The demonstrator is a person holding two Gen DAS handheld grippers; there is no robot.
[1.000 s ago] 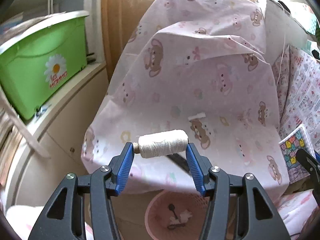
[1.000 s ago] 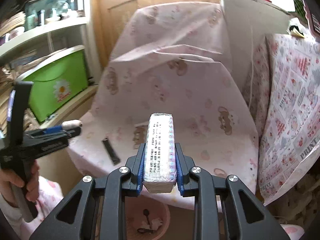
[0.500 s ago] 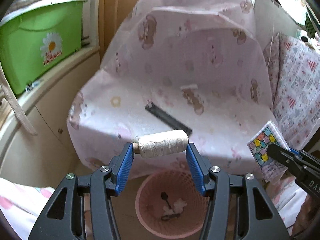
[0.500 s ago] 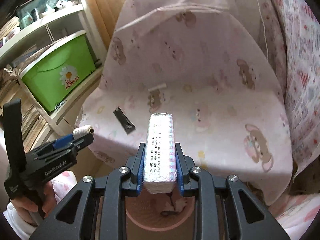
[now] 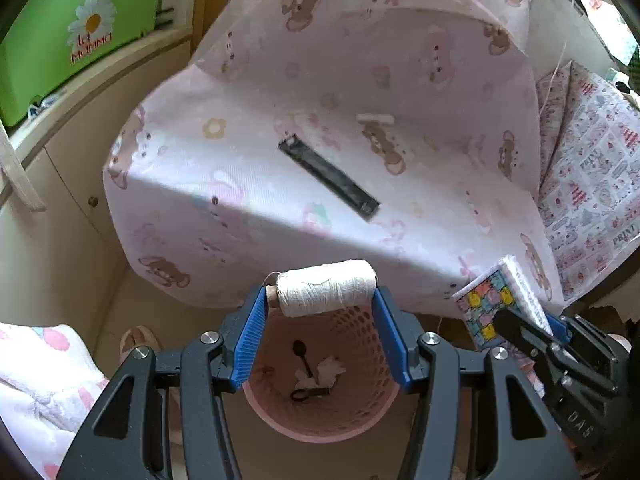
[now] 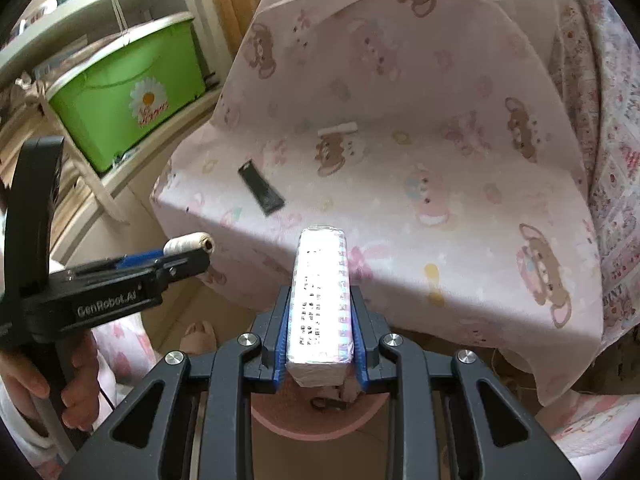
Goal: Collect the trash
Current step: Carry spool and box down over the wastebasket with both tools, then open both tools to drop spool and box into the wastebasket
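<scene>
My left gripper is shut on a spool of white thread, held crosswise above a pink perforated trash basket on the floor. The basket holds a black spoon and crumpled paper. My right gripper is shut on a tissue pack with a pastel wrapper, over the basket's rim. The pack also shows in the left wrist view. The left gripper and spool show in the right wrist view. A black strip and a small white piece lie on the pink cloth-covered seat.
A green storage box with a daisy sits on a shelf at the left. A patterned cloth hangs at the right. Cream cabinet fronts stand left of the seat. A foot is on the floor by the basket.
Both grippers have tilted down and moved toward the basket, still holding their items. The basket now lies directly under the spool and the tissue pack.
</scene>
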